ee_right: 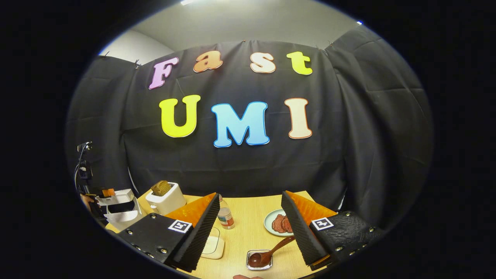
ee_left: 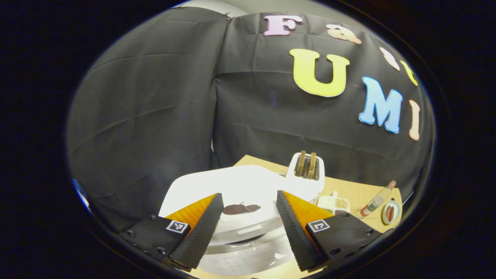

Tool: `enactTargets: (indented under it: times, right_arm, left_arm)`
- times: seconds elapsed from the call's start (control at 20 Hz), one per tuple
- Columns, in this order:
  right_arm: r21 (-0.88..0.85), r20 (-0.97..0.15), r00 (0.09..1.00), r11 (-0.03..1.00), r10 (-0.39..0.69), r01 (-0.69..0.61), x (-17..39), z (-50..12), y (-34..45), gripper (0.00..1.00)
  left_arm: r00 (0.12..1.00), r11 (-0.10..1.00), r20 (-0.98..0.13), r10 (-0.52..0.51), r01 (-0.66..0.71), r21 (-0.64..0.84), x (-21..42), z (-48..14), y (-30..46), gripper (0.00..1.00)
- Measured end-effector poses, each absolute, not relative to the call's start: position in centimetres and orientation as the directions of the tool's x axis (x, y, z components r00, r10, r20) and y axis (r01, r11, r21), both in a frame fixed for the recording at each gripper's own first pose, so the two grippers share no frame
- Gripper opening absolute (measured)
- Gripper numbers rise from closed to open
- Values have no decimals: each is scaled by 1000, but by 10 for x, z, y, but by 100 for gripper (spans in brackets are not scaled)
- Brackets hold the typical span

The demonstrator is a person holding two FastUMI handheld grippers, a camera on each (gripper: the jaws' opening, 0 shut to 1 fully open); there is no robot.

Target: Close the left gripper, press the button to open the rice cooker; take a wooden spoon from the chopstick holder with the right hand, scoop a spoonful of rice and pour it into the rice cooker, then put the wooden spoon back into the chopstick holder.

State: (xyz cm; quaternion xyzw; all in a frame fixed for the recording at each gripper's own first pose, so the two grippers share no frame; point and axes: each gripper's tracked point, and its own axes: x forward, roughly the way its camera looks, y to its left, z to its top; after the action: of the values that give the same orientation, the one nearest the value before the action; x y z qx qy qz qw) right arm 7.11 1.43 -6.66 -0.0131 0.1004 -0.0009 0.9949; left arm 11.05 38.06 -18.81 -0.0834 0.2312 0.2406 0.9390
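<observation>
While the rice cooker [ee_left: 236, 201] stands open beneath the spread, empty left gripper [ee_left: 250, 228], the right gripper [ee_right: 252, 232] is parted too; the wooden spoon [ee_right: 267, 254] rests in a small dish [ee_right: 259, 260], not between its fingers. If the fingers close only on the slim handle's end, the spoon may twist and spill rice.

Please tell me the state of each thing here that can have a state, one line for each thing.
left gripper: open, over the rice cooker.
right gripper: open, holding nothing.
rice cooker: lid looks shut.
wooden spoon: not gripped, bowl resting in small metal dish.
toaster: slices standing in its slots.
bottle: upright.
</observation>
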Motion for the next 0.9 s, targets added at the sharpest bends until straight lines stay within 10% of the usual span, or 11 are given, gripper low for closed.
enactTargets:
  times: [0.9]
  right_arm:
    - [-9,-232,973,1000,-8,6,55,-83,18,96]
  left_arm:
    - [727,899,-580,368,-438,22,93,-244,359,96]
